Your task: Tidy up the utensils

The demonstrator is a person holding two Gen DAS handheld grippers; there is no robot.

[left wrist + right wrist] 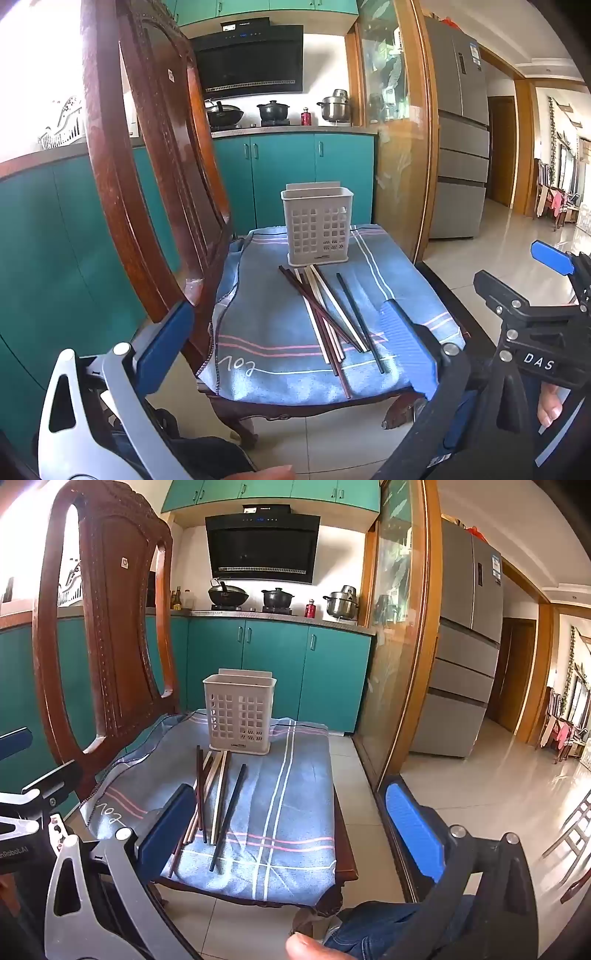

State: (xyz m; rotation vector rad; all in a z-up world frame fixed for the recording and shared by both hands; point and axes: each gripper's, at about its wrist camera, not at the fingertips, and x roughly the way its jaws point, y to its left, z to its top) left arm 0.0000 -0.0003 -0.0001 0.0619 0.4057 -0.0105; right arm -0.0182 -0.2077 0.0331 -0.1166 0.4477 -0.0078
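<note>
Looking along my left gripper point(288, 332), I hold its two blue fingers point(166, 347) spread wide with nothing between the pads; the chopsticks point(332, 317) lie in a loose, crossed bundle on the blue striped cloth point(266, 325) just ahead, framed in the gap, and the white slotted holder point(317, 229) stands upright beyond their far ends, touching them. My right gripper shows off to the right side. Looking along my right gripper point(291, 830), its fingers point(413, 830) also stand wide apart and empty; the chopsticks point(214, 801) lie close by the left finger, the holder point(239, 716) upright past them on the chair's point(110, 609) seat.
</note>
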